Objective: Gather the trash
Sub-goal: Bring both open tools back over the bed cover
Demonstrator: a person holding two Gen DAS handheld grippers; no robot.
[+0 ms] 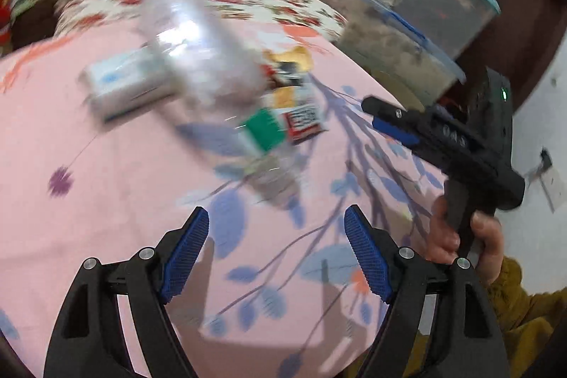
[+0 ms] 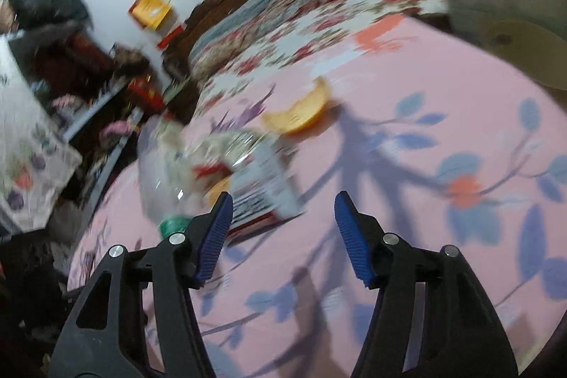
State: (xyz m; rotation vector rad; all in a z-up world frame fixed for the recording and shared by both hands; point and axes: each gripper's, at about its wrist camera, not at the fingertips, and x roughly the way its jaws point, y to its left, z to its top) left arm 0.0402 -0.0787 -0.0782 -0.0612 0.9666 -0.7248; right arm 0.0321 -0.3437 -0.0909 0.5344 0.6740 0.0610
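Both jaws gape empty; only left wrist view shows white box [image 1: 127, 84].

The left gripper [image 1: 276, 222] hangs over a pink flowered bedsheet [image 1: 117, 201], its blue fingers [image 1: 186, 254] spread with nothing between them. Ahead lie a clear plastic bottle [image 1: 209, 69] with a green cap [image 1: 265, 130], a white box [image 1: 124, 87] and blurred wrappers [image 1: 297, 101]. At right, a hand [image 1: 471, 236] grips the right gripper [image 1: 382, 116].

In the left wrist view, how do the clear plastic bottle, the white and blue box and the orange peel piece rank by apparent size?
Largest to smallest:
1. Clear plastic bottle, partly because it lies nearer the camera.
2. White and blue box.
3. Orange peel piece, partly hidden.
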